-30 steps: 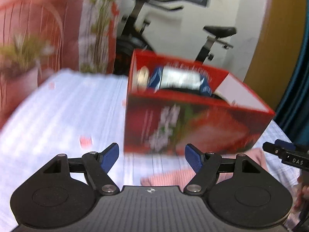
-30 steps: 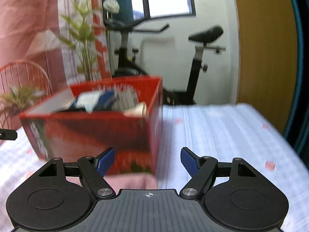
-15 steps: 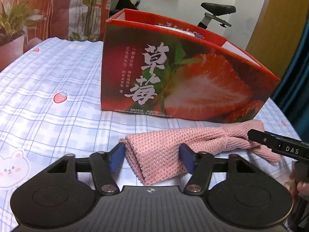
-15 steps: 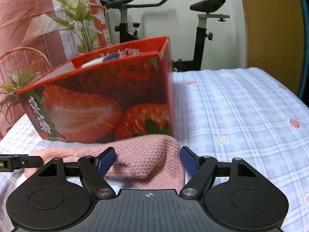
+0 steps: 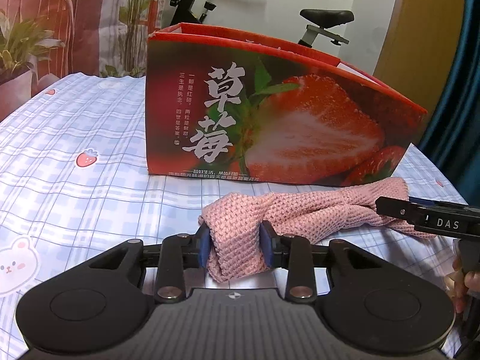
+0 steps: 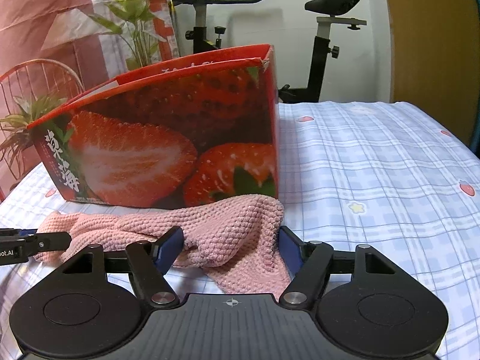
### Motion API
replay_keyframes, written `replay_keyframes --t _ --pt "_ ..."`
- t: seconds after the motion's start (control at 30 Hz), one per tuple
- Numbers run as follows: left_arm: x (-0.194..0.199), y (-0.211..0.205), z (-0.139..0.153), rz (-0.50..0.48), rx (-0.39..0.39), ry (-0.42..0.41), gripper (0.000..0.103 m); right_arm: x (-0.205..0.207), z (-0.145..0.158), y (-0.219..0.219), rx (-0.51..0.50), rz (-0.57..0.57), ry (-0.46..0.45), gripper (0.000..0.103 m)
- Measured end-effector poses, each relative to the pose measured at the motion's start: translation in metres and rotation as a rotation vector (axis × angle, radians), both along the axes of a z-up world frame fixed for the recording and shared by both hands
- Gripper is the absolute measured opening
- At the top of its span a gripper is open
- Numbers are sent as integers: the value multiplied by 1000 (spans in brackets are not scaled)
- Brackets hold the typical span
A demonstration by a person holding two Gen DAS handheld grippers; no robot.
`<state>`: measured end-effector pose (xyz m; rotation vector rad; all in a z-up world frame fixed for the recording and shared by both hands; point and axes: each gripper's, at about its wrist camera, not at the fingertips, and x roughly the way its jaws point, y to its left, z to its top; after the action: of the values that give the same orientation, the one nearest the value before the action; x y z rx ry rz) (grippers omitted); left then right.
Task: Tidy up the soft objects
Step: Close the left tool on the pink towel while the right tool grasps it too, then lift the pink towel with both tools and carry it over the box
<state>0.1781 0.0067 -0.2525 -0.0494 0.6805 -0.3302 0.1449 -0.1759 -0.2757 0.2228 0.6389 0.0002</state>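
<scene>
Left wrist view. Item: pink waffle-knit cloth, bunched into a long roll, lying on the blue-and-white checked bedsheet with strawberry prints, just in front of the red cardboard strawberry-print box. Left gripper: jaws have just been closing; the blue pads now press on the cloth's left end, which bulges between them. The right gripper's black finger shows at the far end of the roll, with part of a hand at the frame edge.

Right wrist view. Same cloth, its right end touching the box's lower corner. Right gripper: jaws have just been closing but stand fairly wide; the cloth lies between the blue pads, both close against the fabric. Whether they press firmly cannot be told.

Handling note. Judged step: taking both ends before lifting the cloth. The right jaws likely need to finish closing on several layers, not one loose fold. Lift both ends together and level, clear of the box wall, so the knit neither sags nor slips.
</scene>
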Motion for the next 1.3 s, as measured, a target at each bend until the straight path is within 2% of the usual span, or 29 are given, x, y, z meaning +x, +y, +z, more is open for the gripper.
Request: replay_keyframes --t 0.23,0.3,0.5,0.63,0.93,1.03,1.2,1.3 --pt "-2 -3 0 6 13 -7 38 0 0 -6 30 7 -5 63" --pt "-3 -3 0 6 19 -11 38 -1 0 -2 16 16 -6 57" --pt "-6 -2 -1 -1 21 -22 38 -2 0 1 3 36 -10 52" --pt "-3 -7 2 12 36 2 38 0 0 1 1 44 -9 51" --pt "-7 -9 3 10 57 -5 38 -2 -1 -2 23 52 -16 48" --pt "-8 -8 3 4 45 0 31 -2 -1 -2 28 58 -17 44" --pt "-16 -23 8 -15 155 -25 20 -5 0 2 21 98 -32 29" --pt "-20 -22 11 -11 151 -17 18 -7 2 4 12 115 -42 24"
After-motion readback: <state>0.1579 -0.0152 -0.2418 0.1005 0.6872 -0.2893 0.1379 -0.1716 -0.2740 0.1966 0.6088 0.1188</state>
